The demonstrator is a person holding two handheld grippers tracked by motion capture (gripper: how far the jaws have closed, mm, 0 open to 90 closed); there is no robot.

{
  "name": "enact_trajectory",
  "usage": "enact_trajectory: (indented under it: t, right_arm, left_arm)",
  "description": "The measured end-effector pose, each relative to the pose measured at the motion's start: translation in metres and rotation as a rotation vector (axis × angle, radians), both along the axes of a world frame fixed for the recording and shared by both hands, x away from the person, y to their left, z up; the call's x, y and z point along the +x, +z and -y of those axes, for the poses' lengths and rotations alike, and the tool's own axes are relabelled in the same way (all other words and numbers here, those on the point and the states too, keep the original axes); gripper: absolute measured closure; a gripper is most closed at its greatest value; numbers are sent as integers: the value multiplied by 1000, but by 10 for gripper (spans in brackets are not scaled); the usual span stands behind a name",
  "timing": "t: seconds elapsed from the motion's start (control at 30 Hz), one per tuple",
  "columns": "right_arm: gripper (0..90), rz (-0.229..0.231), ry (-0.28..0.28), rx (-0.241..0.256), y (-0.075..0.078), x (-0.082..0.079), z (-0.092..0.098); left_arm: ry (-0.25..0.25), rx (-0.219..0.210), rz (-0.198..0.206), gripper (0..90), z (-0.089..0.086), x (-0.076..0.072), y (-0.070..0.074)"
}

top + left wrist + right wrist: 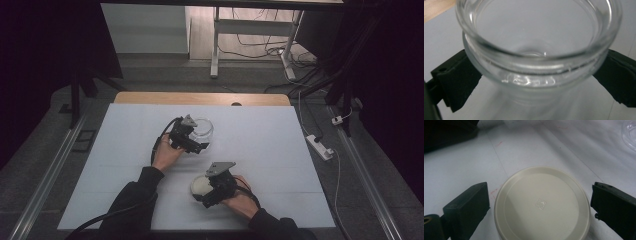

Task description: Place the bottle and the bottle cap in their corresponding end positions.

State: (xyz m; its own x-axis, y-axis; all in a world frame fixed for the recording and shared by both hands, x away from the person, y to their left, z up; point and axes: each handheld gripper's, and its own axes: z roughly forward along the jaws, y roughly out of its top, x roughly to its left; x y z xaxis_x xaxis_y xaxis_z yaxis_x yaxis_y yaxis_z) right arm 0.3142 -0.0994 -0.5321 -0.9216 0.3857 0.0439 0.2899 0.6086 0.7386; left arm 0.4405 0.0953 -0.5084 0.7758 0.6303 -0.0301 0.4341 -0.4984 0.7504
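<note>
A clear round glass jar (536, 50) stood upright on the white table (280, 150), toward the middle and nearer the far edge, with the left gripper (192, 141) clamped on it, one black jaw pressed to each side of the neck below the thick rim. Well apart from it, near the table's front edge, a cream round plastic lid (542, 205) lay flat. The right gripper (212, 192) stood over the lid, its jaws apart on either side of it, neither quite touching.
</note>
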Motion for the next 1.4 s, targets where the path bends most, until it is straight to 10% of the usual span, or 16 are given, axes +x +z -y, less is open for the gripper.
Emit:
enact_trajectory:
  t: [1.4]
  right_arm:
    - [0, -9, -67, 46, 24, -5, 40]
  left_arm:
    - [-40, -51, -57, 0, -38, -85, 14]
